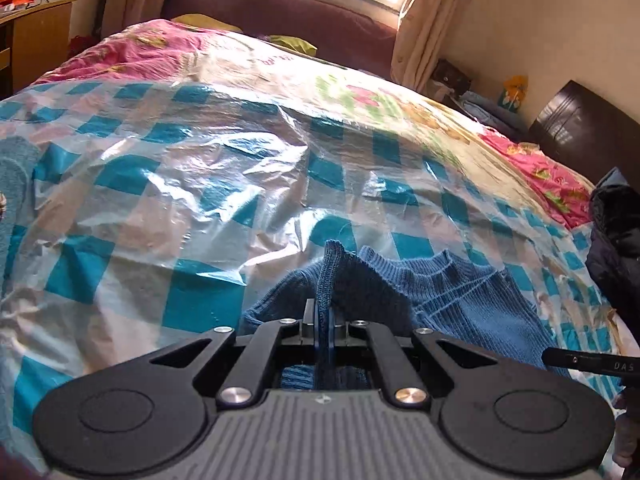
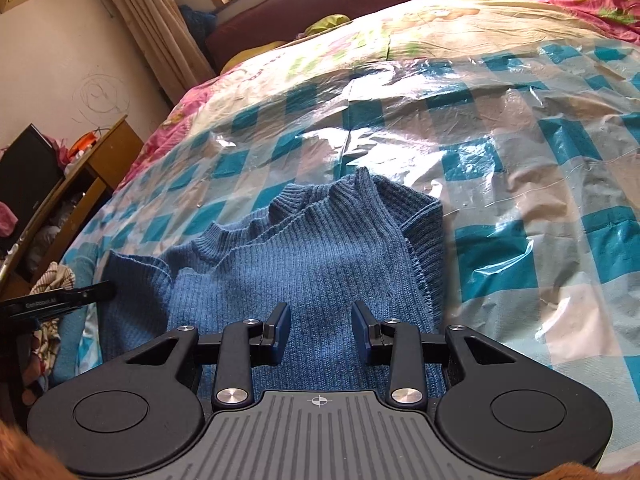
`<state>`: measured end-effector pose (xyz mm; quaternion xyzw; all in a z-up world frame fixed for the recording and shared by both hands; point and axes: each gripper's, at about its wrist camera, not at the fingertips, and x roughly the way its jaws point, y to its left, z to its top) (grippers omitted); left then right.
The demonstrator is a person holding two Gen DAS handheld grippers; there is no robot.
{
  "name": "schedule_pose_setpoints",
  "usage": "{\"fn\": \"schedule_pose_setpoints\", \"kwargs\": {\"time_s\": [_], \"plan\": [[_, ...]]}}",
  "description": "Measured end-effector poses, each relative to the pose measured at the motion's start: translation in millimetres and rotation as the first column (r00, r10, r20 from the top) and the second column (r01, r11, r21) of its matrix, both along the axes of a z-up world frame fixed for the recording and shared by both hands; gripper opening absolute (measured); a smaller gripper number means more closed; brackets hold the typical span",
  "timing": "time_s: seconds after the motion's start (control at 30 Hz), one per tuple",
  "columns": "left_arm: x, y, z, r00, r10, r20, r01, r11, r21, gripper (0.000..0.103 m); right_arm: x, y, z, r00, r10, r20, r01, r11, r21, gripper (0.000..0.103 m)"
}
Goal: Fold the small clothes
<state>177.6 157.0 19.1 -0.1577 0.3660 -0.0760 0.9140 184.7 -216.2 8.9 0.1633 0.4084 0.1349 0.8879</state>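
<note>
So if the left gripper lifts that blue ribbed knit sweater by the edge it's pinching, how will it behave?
Probably floppy: the blue ribbed knit sweater already drapes in soft folds around the shut left gripper. Its thick knit suggests some weight, so it should hang. It may slide easily on the glossy checked plastic sheet.
</note>
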Motion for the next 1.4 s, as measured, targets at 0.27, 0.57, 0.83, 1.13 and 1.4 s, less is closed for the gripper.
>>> {"fn": "schedule_pose_setpoints", "kwargs": {"time_s": [0.27, 0.57, 0.83, 1.13, 1.4], "plan": [[11, 4, -41, 0.992, 0.059, -0.109, -0.051, 0.996, 0.068, 0.011, 18, -6, -6, 0.998, -0.046, 0.032, 0.049, 0.995, -0.085, 0.033], [7, 0, -34, 0.993, 0.038, -0.112, -0.033, 0.998, 0.045, 0.011, 62, 3, -11, 0.998, -0.011, 0.060, 0.023, 0.976, -0.215, 0.038], [5, 0, -25, 0.995, 0.067, -0.073, -0.063, 0.996, 0.056, 0.011, 71, 6, -4, 0.997, 0.026, 0.069, -0.010, 0.975, -0.222, 0.004], [6, 0, -38, 0.991, 0.108, -0.083, -0.102, 0.991, 0.083, 0.011, 85, -9, -15, 0.995, -0.071, 0.073, 0.085, 0.974, -0.210, 0.004], [-6, 4, -42, 0.986, 0.145, -0.087, -0.135, 0.985, 0.111, 0.013, 85, -4, -24, 0.997, -0.046, 0.062, 0.060, 0.968, -0.242, 0.010]]}}
